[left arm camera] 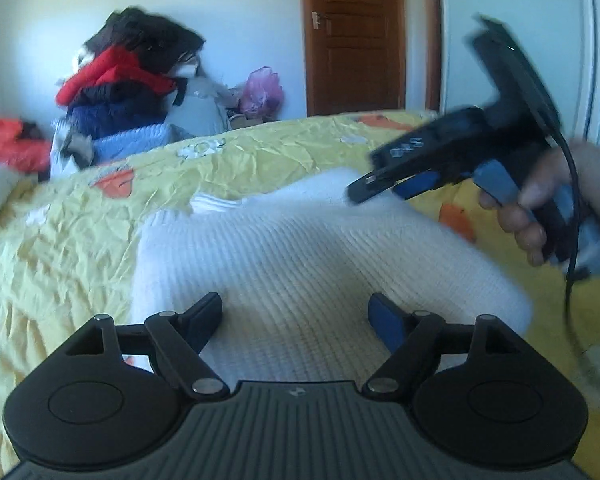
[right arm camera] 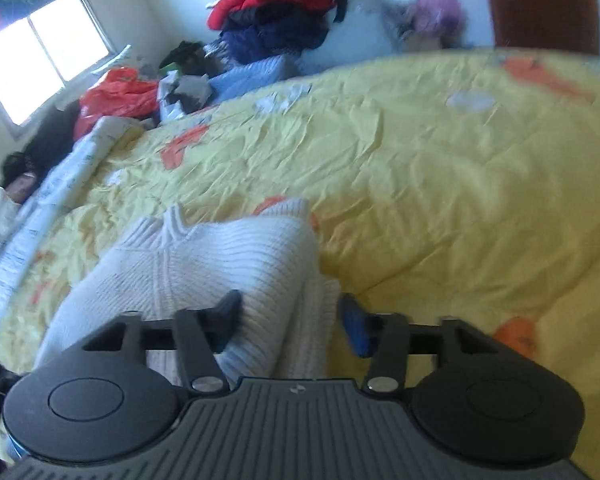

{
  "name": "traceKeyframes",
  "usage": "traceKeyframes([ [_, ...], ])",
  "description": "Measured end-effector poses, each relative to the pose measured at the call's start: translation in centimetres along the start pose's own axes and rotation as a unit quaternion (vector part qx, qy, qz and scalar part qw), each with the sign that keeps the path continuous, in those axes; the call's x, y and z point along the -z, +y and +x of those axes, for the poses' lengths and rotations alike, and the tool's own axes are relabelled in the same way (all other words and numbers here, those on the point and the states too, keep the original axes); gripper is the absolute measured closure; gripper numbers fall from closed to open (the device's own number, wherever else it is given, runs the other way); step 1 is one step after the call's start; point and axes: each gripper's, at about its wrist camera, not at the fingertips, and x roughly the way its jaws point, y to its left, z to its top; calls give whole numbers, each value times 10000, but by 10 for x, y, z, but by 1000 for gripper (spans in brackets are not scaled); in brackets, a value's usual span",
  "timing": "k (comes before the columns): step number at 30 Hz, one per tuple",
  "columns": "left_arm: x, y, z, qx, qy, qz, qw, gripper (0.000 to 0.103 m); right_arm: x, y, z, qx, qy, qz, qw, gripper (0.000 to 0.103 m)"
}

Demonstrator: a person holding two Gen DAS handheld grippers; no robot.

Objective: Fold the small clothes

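A white ribbed knit sweater (left arm camera: 300,256) lies partly folded on the yellow bedspread (left arm camera: 80,220). My left gripper (left arm camera: 296,320) is open, its jaws wide apart just above the sweater's near part. The right gripper (left arm camera: 380,188) shows in the left wrist view at the right, held in a hand, over the sweater's far right edge. In the right wrist view the sweater (right arm camera: 220,264) lies under my right gripper (right arm camera: 292,320), which is open with a fold of the knit between its fingers.
A heap of clothes (left arm camera: 120,80) stands behind the bed, with a pink bag (left arm camera: 262,92) and a brown door (left arm camera: 352,36). A white wardrobe (left arm camera: 520,40) is at the right. A window (right arm camera: 40,60) and rumpled bedding (right arm camera: 40,200) are at the left.
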Motion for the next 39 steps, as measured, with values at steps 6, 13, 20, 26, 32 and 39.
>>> traceKeyframes([
  [6,-14,10,15,-586,130,-142,9981,22,4,43,-48,-694,-960,82,9929,23],
  [13,-11,0,35,-811,132,-36,9966,20,21,72,23,162,-141,-805,9965,23],
  [20,-7,0,37,-788,47,-54,9969,20,28,61,23,-65,-418,-1012,9940,24],
  [26,-2,-2,37,-833,-60,-17,9965,20,33,64,23,21,-539,-1037,9931,23],
  [32,3,1,6,-802,-256,-248,9961,20,32,67,12,104,-559,-899,9943,23],
  [39,46,-14,-41,-774,-491,-85,9958,19,78,73,-75,-297,-1146,-599,9912,8],
])
